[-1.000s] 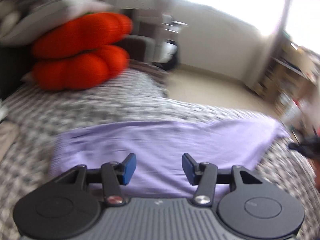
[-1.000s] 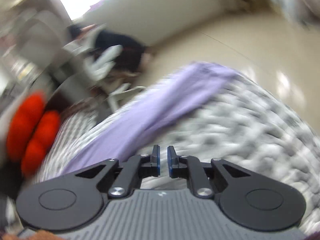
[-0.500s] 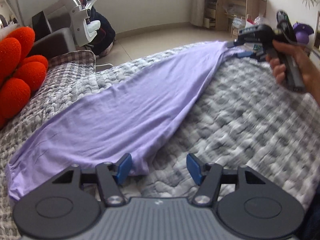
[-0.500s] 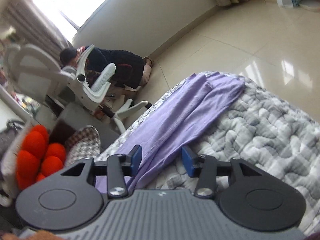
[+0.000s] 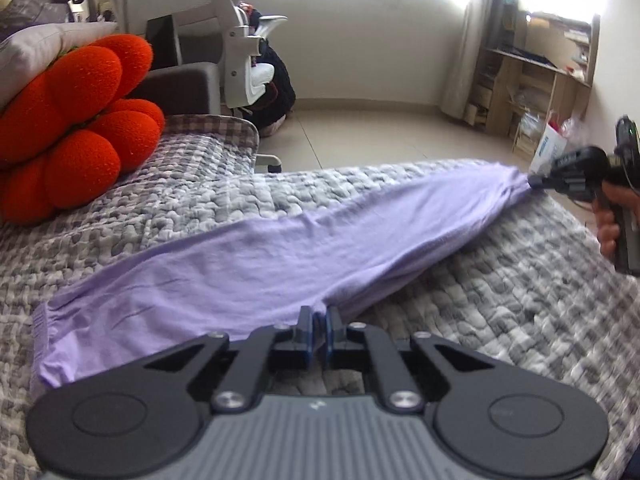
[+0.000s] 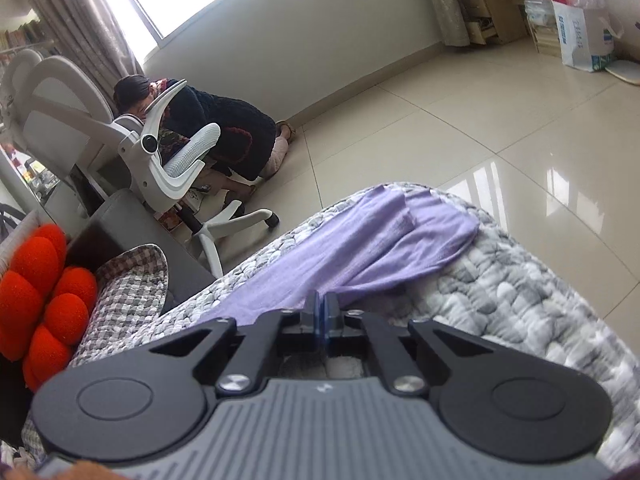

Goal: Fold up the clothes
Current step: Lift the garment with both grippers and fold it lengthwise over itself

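Orange cushion [image 5: 76, 128] cut off left.

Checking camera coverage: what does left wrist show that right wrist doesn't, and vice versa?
Left wrist only: the right gripper seen from outside, pinching the far end of the lilac knit garment, and the hand holding it.
Right wrist only: a person in dark clothes crouched on the floor, and a white paper bag.
Both: the garment, grey quilted bedcover, orange plush cushion, white office chair.

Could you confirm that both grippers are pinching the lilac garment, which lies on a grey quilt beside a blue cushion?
Not quite: the cushion is orange-red, not blue, as the left wrist view shows. The rest holds: left gripper and right gripper pinch the garment on the quilt.
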Tool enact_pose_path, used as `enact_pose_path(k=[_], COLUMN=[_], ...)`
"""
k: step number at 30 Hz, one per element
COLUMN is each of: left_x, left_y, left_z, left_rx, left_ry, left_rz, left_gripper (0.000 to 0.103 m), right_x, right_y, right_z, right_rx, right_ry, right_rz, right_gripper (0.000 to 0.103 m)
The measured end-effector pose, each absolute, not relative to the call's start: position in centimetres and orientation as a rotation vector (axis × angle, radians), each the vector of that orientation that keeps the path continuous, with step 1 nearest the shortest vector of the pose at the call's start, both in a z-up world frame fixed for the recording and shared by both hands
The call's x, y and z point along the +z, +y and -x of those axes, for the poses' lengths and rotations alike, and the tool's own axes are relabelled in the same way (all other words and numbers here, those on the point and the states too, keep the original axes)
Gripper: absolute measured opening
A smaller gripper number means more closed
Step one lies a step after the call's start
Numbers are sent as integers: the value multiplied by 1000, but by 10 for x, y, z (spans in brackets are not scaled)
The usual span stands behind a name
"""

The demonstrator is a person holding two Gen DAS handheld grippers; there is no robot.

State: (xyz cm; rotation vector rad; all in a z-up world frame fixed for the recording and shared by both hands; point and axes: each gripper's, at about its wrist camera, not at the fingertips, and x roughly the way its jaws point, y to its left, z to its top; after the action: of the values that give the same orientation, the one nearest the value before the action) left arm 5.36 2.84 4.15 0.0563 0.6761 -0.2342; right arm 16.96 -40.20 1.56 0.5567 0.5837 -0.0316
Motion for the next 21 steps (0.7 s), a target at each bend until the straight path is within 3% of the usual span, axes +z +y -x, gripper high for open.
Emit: enact_pose_path(k=[7,10,21], left_x=[42,42,49], left_y=[35,36,32], left_z=[-51,-49,-41], left_rx=[-252,-254,-243], left_ry=[677,677,641], left_rz=[3,12,-10], left_gripper=[6,6,6], right_x=[14,4,3], right_y=[-393,-378,-263], right_z=[-158,-148,-133], right_rx=[23,101,517], right_ry=[598,623,640], right_rz=[-464,-407,-17], right_gripper=[2,13,14])
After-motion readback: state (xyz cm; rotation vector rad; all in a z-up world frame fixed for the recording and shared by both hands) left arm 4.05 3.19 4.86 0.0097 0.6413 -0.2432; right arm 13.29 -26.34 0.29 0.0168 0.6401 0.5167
